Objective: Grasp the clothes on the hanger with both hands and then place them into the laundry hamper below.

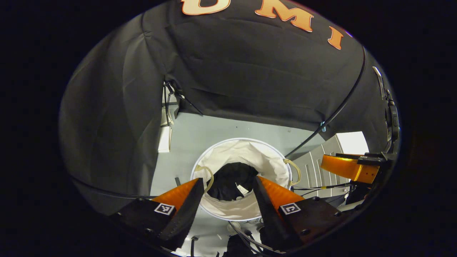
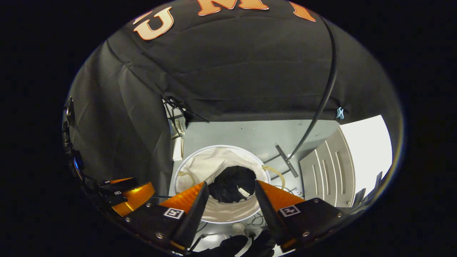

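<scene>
A round white laundry hamper stands on the grey floor below both grippers. A black garment with a small white tag lies crumpled inside it. My left gripper hangs above the hamper, open, nothing between its orange fingers. My right gripper is likewise open and empty over the hamper. The right gripper's orange body shows at the right edge of the left gripper view, and the left gripper's body at the lower left of the right gripper view.
A black rack pole slants down to a foot on the grey floor beside the hamper. A white ribbed panel stands at the right. Cables lie on the floor near the hamper's front.
</scene>
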Tool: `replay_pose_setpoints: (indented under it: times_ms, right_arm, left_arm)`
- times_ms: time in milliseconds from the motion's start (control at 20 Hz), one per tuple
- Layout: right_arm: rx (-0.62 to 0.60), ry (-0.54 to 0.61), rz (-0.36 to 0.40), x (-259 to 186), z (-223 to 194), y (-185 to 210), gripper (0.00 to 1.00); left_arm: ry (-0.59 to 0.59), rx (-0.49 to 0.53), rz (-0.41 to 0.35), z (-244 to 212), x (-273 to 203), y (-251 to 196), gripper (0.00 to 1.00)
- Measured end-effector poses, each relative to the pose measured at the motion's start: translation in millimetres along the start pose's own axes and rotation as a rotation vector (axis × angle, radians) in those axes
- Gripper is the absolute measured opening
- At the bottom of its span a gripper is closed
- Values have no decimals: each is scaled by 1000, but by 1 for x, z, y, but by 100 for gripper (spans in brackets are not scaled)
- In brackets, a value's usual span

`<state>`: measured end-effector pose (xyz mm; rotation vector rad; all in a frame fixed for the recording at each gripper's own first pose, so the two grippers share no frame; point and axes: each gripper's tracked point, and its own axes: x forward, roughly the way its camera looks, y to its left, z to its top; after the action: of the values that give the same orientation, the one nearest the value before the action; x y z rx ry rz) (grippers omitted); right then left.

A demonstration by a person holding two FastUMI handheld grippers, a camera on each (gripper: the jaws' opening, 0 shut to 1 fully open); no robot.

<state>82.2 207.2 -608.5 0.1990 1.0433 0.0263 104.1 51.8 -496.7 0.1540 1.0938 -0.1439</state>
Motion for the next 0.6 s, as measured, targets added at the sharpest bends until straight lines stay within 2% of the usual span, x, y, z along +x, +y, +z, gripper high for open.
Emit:
replay_pose_setpoints:
  times_ms: [100, 150, 200, 250, 550, 600]
  right_arm:
    - [10, -31, -14, -16, 4, -8, 90]
    - [14, -47, -18, -27, 6, -11, 91]
    - [19, -71, -23, -42, 7, -17, 86]
    - [22, -100, -30, -58, 12, -22, 94]
    - [37, -269, -120, -159, 32, -74, 94]
    - [44, -311, -136, -179, 39, -85, 94]
  left_arm:
    - [-41, -8, 17, 8, -19, 9, 95]
    - [-66, -13, 35, 13, -31, 15, 98]
    - [-96, -15, 48, 16, -44, 21, 98]
    - [-129, -19, 57, 23, -55, 25, 98]
    - [-366, -35, 81, 88, -160, 37, 99]
    - [-414, -34, 80, 101, -181, 36, 97]
